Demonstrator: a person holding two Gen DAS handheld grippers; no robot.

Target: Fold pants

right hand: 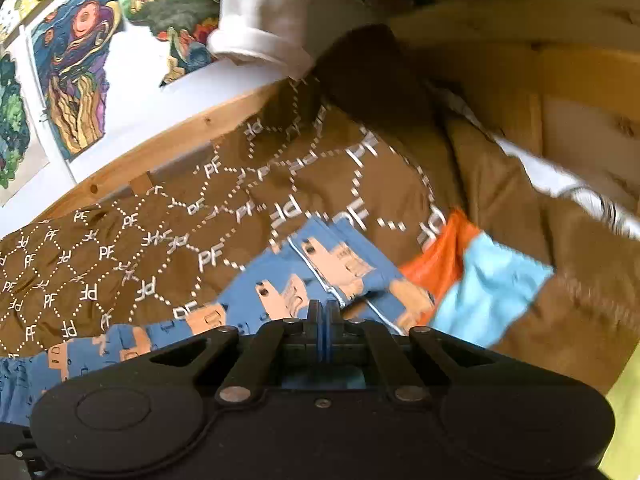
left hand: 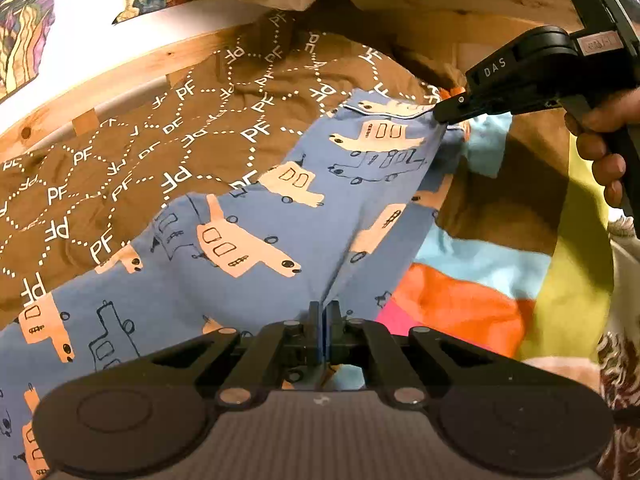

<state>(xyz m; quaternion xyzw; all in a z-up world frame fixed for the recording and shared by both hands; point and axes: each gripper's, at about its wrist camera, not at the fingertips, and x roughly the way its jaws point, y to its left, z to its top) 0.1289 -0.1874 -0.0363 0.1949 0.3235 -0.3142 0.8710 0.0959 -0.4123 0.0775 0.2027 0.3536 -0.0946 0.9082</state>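
Left wrist: pants [left hand: 248, 240] in left gripper [left hand: 325, 312]

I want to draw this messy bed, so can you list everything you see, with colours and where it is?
pants: one, blue with peach cars, spread on the blanket, pinched at two spots
blanket: one, brown with white PF letters, under the pants
quilt: one, orange, light blue, yellow and pink patches, right of the pants
bed frame: one, pale wood, behind the blanket
pictures: several, many colours, on the white wall
left gripper: black, shut on pants
right gripper: black, shut on pants
hand: one, holding the right gripper
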